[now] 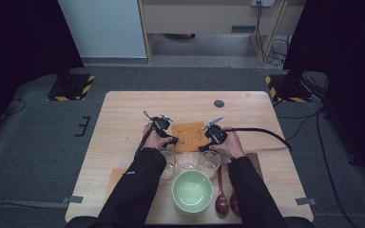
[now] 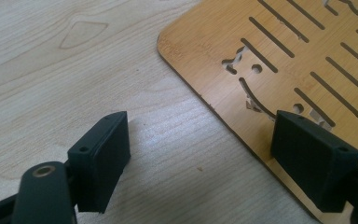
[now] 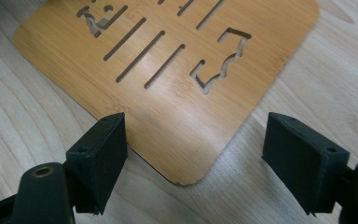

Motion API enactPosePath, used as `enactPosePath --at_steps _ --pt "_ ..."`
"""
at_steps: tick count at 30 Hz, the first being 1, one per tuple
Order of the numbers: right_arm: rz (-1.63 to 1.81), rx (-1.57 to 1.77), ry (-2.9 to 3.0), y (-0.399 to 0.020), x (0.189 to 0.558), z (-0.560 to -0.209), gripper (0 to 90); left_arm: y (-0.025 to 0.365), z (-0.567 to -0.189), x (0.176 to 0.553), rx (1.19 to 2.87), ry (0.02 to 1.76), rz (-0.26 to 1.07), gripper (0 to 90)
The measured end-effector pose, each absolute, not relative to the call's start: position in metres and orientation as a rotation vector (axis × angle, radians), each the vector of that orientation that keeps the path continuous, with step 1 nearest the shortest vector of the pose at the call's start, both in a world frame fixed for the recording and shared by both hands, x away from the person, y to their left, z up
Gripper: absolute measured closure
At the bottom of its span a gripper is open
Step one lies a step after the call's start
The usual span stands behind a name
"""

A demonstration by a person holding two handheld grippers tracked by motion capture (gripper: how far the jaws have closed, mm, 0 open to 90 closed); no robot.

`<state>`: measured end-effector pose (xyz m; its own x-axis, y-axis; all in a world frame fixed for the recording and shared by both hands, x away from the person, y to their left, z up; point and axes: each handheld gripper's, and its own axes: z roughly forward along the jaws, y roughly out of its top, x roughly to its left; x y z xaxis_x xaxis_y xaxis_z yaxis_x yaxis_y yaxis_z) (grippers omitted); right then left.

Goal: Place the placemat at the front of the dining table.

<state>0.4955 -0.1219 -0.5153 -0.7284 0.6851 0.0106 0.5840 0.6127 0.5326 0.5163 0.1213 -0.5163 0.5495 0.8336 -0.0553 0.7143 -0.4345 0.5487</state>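
Observation:
A flat bamboo trivet (image 1: 188, 136) with slots and cut-out shapes lies on the wooden table (image 1: 123, 109). My left gripper (image 1: 172, 140) stands open at the trivet's left edge; in the left gripper view the trivet (image 2: 279, 60) has one edge running between the jaws, one jaw over bare wood, the other over the bamboo. My right gripper (image 1: 204, 146) stands open at the trivet's near right corner; in the right gripper view the trivet (image 3: 177, 60) has a rounded corner lying between the open jaws. Neither gripper (image 2: 200, 154) (image 3: 193, 161) presses on anything.
Close to the person stand three clear glasses (image 1: 187, 161), a green bowl (image 1: 192, 191) and two dark wooden spoons (image 1: 222, 199). A ribbed brown mat (image 1: 255, 161) lies at the right, another bamboo piece (image 1: 115, 178) at the left. A round grommet (image 1: 219, 103) sits farther back.

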Motion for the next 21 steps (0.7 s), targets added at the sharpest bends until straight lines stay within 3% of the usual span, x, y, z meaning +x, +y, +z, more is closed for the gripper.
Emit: enactPosePath --at_steps 21 --pt "0.842 1.03 2.601 -0.1149 0.5028 -0.5231 17.2 0.1215 -0.5166 0.519 2.227 1.192 0.27 16.2"
